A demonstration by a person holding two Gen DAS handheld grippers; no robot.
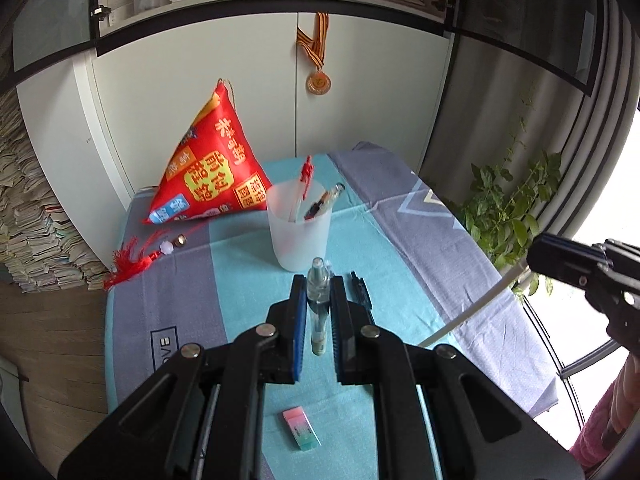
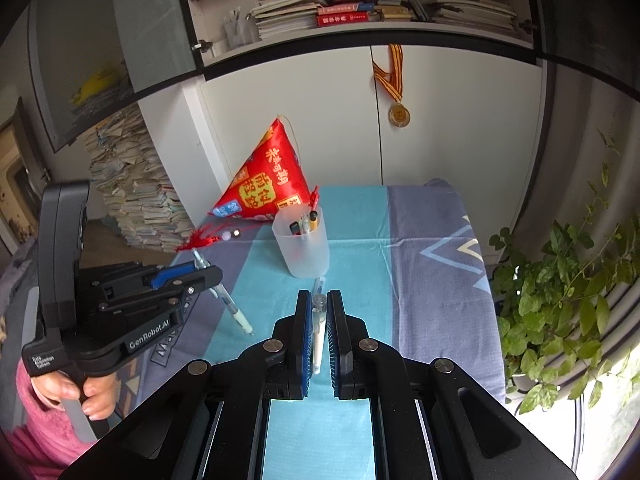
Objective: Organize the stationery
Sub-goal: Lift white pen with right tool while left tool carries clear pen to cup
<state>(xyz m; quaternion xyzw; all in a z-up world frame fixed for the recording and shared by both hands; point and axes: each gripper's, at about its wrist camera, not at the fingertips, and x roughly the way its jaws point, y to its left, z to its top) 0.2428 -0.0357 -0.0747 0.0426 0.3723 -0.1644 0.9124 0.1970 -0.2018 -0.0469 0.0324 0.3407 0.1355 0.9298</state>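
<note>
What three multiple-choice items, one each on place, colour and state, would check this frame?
1. Where does the eraser lie?
A. in the cup
B. on the tablecloth, nearer the camera than the cup
C. on the shelf

2. What colour is the pyramid-shaped pouch?
A. red
B. green
C. black

3. What is the left gripper doing?
A. standing open and empty
B. shut on the eraser
C. shut on a clear pen

Key: 1 B, it rests flat on the tablecloth, below the translucent cup in the left wrist view; 2 A, red fabric with yellow characters; 3 C, the clear pen sits between its pads.
</note>
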